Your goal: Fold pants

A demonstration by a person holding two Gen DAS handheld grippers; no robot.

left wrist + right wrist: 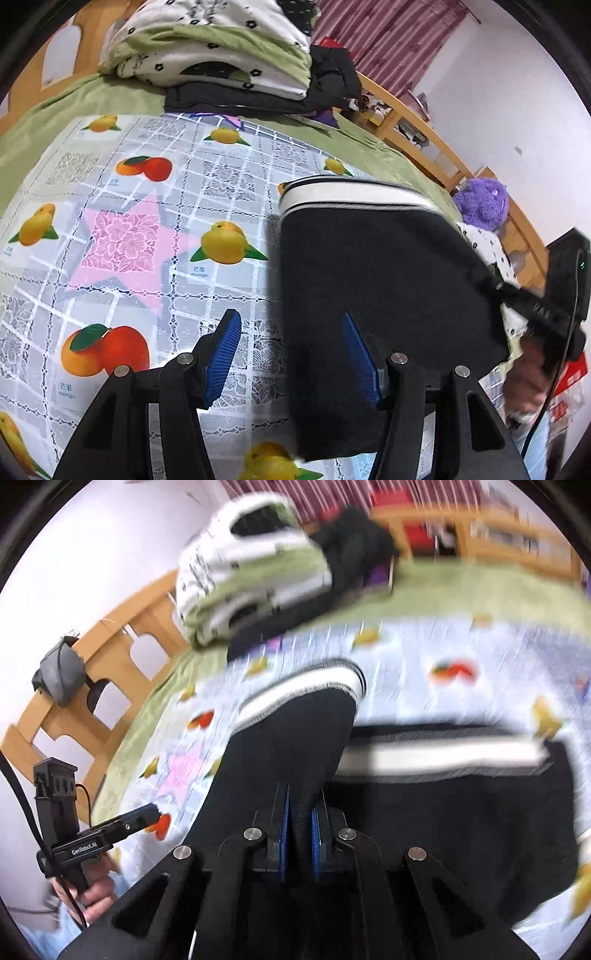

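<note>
**Right wrist view: claw pinches a fold of the pants; left claw stands apart beside them**

Right wrist view shows the right claw (pixel 299 834) closed tight on a raised ridge of the dark pants (pixel 461 830), the blue pads (pixel 283 834) squeezing the cloth from both sides. From that pinch one part of the pants runs up and away to a white-striped band (pixel 306 694), lifted off the cloth below. The rest lies flat to the right of the claw, with a second white band (pixel 443 755) across it. The picture is blurred, so finer folds cannot be told. Under the pants is a fruit-print cloth (pixel 424 657) on a green sheet (pixel 480 590). Far left, a hand (pixel 92 893) holds the left claw's handle.

In the left wrist view the left claw (pixel 291 354) stands half open with nothing between its blue pads (pixel 221 354). The pants (pixel 388 302) lie to its right: their left edge passes just inside the right finger, which sits over the dark cloth; the left finger is over the fruit-print cloth (pixel 147 184). The white band (pixel 351 195) is at the far end of the pants. Whether the finger touches the pants cannot be told. Beyond, a pile of folded bedding (pixel 221 48) sits on the green sheet (pixel 74 107), a purple plush toy (pixel 480 203) lies near the wooden bed frame (pixel 424 129), and the right claw's body (pixel 546 310) shows at the right edge.
</note>
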